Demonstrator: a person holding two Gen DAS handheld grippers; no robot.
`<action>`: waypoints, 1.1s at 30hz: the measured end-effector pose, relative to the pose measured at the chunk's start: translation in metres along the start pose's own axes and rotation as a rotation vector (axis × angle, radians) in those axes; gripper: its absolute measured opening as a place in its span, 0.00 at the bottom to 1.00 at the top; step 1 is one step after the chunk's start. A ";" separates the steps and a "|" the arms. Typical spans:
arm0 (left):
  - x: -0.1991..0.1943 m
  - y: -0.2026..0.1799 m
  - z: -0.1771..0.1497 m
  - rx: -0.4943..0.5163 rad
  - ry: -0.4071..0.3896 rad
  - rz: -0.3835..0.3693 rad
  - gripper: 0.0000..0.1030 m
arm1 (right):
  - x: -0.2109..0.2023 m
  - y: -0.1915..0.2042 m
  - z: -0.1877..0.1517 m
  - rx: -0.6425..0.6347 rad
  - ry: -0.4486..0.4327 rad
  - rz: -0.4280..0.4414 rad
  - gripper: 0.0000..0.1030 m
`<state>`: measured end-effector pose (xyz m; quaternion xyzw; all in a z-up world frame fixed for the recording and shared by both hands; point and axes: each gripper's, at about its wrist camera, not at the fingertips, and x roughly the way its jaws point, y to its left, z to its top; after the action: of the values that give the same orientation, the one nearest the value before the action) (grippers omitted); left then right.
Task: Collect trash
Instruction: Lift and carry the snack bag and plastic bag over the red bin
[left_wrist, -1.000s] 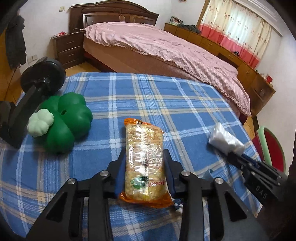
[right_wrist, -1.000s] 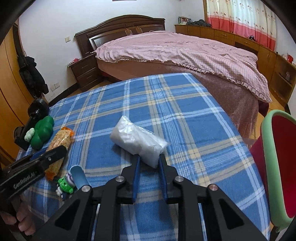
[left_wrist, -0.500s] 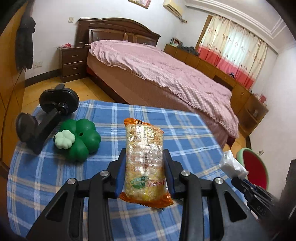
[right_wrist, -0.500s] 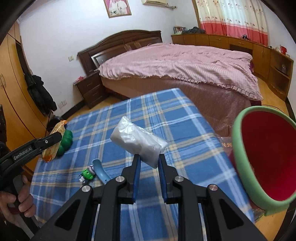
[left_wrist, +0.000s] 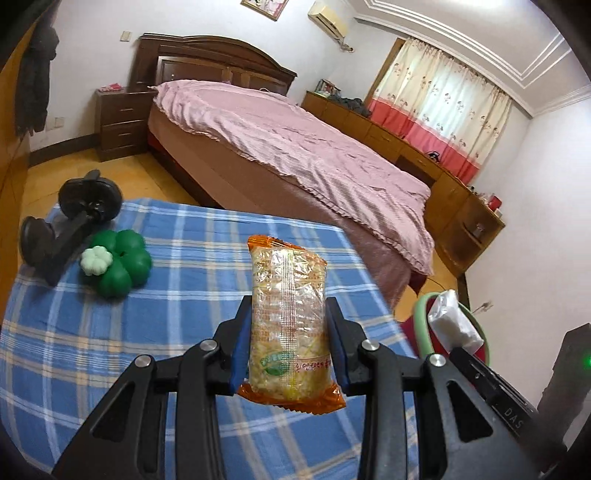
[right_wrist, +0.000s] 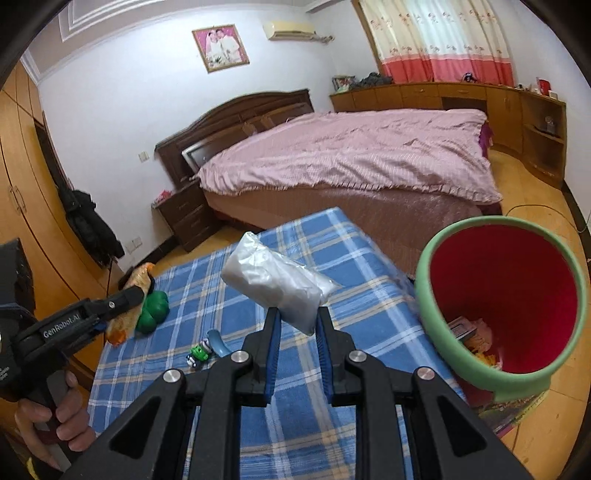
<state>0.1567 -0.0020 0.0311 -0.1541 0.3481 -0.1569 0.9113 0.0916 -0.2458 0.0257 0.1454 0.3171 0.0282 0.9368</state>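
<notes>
My left gripper (left_wrist: 288, 317) is shut on an orange snack packet (left_wrist: 289, 325) and holds it up above the blue plaid table (left_wrist: 192, 273). My right gripper (right_wrist: 295, 321) is shut on a white plastic packet (right_wrist: 275, 282), lifted above the table's right side. A red bin with a green rim (right_wrist: 502, 299) stands on the floor just right of the table, with some trash at its bottom. In the left wrist view the white packet (left_wrist: 452, 321) shows in front of the bin's rim (left_wrist: 421, 314). The left gripper with its packet (right_wrist: 129, 295) shows in the right wrist view.
A green clover toy (left_wrist: 118, 262) and a black stand (left_wrist: 70, 225) sit at the table's far left. A small green toy (right_wrist: 199, 352) and a blue piece (right_wrist: 218, 343) lie near the front. A bed with pink cover (left_wrist: 295, 147) stands behind.
Both grippers have risen from the table with their packets. The right gripper has swung toward the bin, which now fills the right of its view.
</notes>
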 end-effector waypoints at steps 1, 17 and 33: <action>-0.001 -0.005 0.001 0.007 -0.003 -0.001 0.36 | -0.005 -0.003 0.001 0.004 -0.012 -0.002 0.21; -0.015 -0.084 0.008 0.100 -0.106 -0.088 0.36 | -0.067 -0.066 0.010 0.109 -0.173 -0.054 0.21; 0.018 -0.198 -0.010 0.227 -0.100 -0.253 0.36 | -0.108 -0.132 0.013 0.177 -0.285 -0.151 0.21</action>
<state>0.1276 -0.1894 0.0906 -0.1003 0.2602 -0.3010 0.9119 0.0079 -0.3912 0.0604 0.2057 0.1923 -0.0910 0.9552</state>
